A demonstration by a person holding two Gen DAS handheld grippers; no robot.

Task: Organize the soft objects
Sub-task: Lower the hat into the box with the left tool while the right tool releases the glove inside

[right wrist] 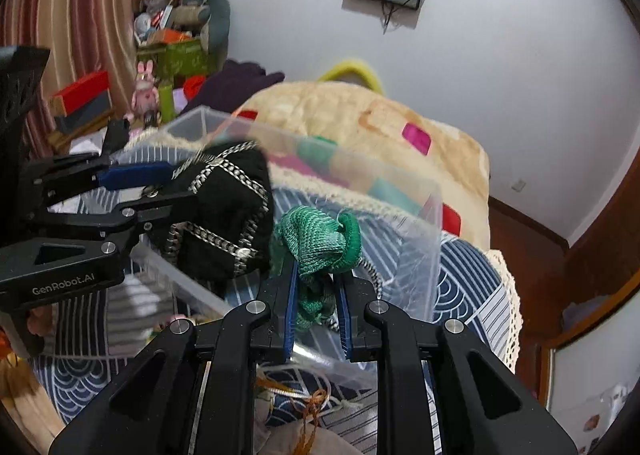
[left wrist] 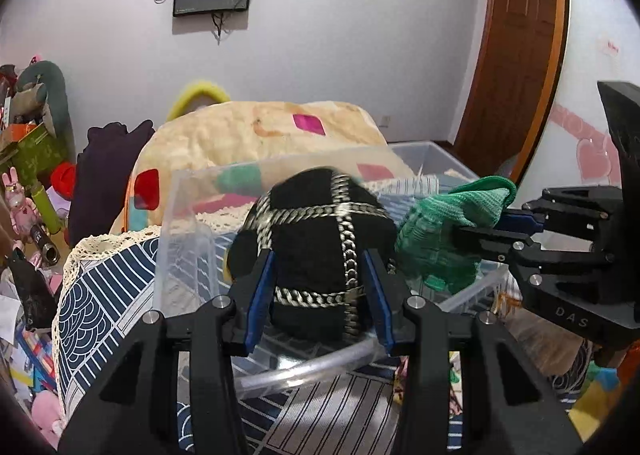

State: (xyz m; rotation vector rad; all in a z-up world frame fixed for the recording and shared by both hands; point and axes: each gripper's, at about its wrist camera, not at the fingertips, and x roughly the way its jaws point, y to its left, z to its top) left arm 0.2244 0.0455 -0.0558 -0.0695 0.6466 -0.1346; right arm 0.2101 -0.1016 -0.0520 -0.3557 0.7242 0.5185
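My left gripper (left wrist: pixel 320 267) is shut on a black soft bundle with silver braid (left wrist: pixel 316 231) and holds it above a clear plastic bin (left wrist: pixel 188 211). It also shows in the right wrist view (right wrist: pixel 228 215), at the left. My right gripper (right wrist: pixel 316 267) is shut on a green knitted cloth (right wrist: pixel 320 243) and holds it over the same bin (right wrist: pixel 420 239), just right of the black bundle. In the left wrist view the green cloth (left wrist: pixel 452 219) hangs from the right gripper (left wrist: pixel 460 235) beside the black bundle.
The bin rests on a blue-and-white patterned cushion with a lace edge (left wrist: pixel 100 295). A beige quilt with coloured patches (left wrist: pixel 248 135) lies behind it, next to a dark purple garment (left wrist: pixel 108 175). Toys and boxes (left wrist: pixel 28 159) crowd the left. A wooden door (left wrist: pixel 516 67) stands at the right.
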